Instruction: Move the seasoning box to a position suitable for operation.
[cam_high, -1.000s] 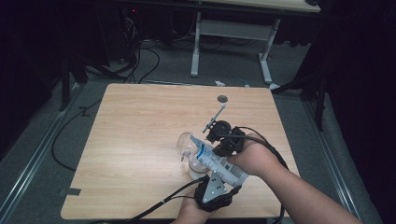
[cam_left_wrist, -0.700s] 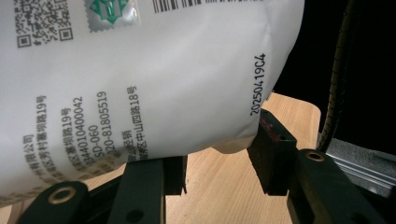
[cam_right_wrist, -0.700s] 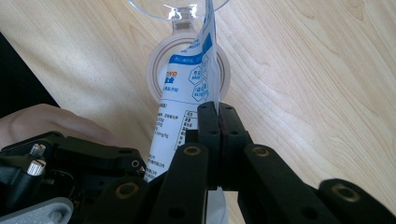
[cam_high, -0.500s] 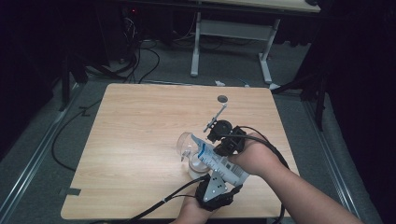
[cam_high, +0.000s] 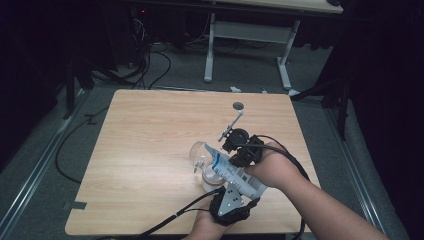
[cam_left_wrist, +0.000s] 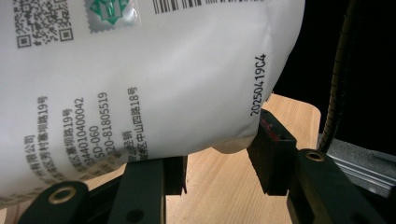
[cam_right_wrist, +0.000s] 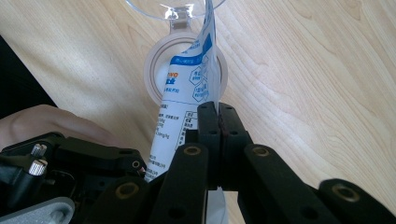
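A white pouch with blue print (cam_high: 229, 171) slants down toward a round white-rimmed jar (cam_high: 206, 184) near the table's front. Its clear hinged lid (cam_high: 199, 151) stands open. In the right gripper view the pouch (cam_right_wrist: 187, 79) points its narrow end into the jar's mouth (cam_right_wrist: 156, 53), and my right gripper (cam_right_wrist: 218, 112) is shut on the pouch's edge. My left gripper (cam_left_wrist: 217, 154) has the pouch's fat bottom end (cam_left_wrist: 140, 70) between its jaw tips, which stand partly apart around it. From above, the left gripper (cam_high: 240, 191) is at the front edge and the right gripper (cam_high: 234, 161) just behind the pouch.
A small dark disc (cam_high: 238, 106) lies on the table (cam_high: 140, 150) toward the back. A thin rod (cam_high: 231, 126) slants up beside the right gripper. Cables trail off the front edge. Desk legs and cables are on the floor beyond.
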